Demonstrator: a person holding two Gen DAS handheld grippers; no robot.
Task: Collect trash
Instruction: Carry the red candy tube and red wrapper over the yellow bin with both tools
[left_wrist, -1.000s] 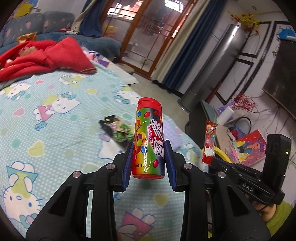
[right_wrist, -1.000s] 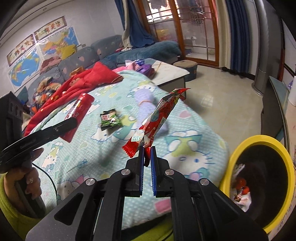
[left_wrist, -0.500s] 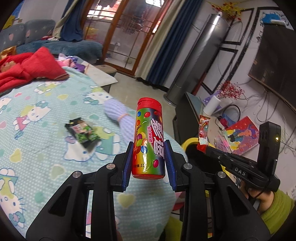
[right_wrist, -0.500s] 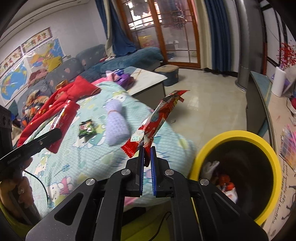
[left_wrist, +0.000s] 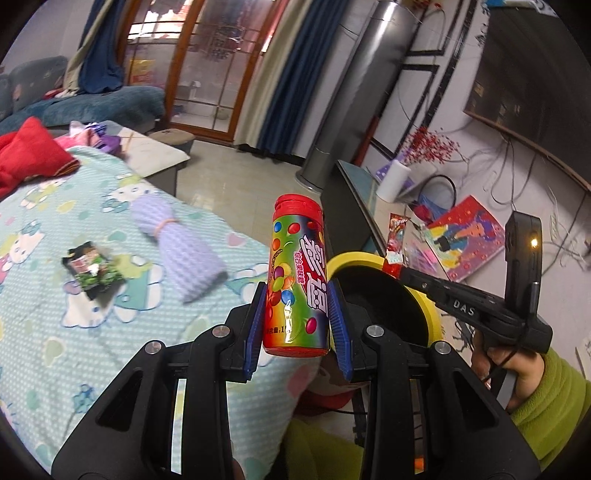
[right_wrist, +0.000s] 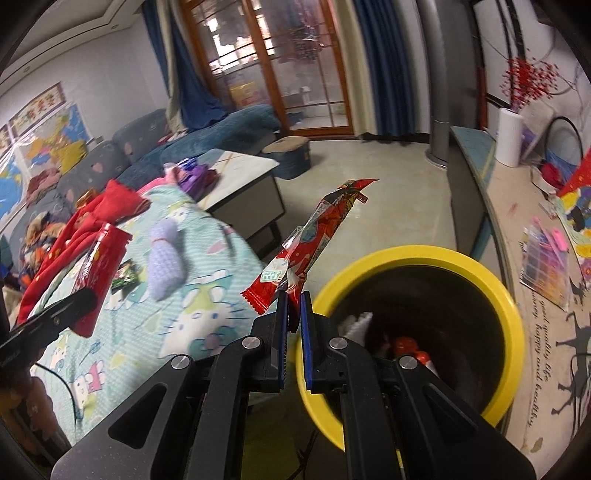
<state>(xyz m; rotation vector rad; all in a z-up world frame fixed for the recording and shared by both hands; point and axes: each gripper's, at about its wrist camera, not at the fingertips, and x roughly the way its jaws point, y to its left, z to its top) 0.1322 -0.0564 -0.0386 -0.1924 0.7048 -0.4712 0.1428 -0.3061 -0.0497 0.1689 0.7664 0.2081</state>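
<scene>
Beside yellow bin (right_wrist: 513, 317), near rim: right gripper (right_wrist: 291, 306) clamped on red wrapper (right_wrist: 314, 236), left gripper (left_wrist: 297, 306) clamped on candy tube (left_wrist: 297, 273), upright; both likely staged for dropping in. Green packet (left_wrist: 92, 271) on bed.

Both grippers swung off the bed toward the yellow bin (right_wrist: 513, 317). Right gripper (right_wrist: 291, 325) w/ red wrapper (right_wrist: 314, 236) now just beside bin rim, bin much closer. Left gripper (left_wrist: 297, 299) w/ candy tube (left_wrist: 297, 277) now in front of bin; bed slid left.
</scene>
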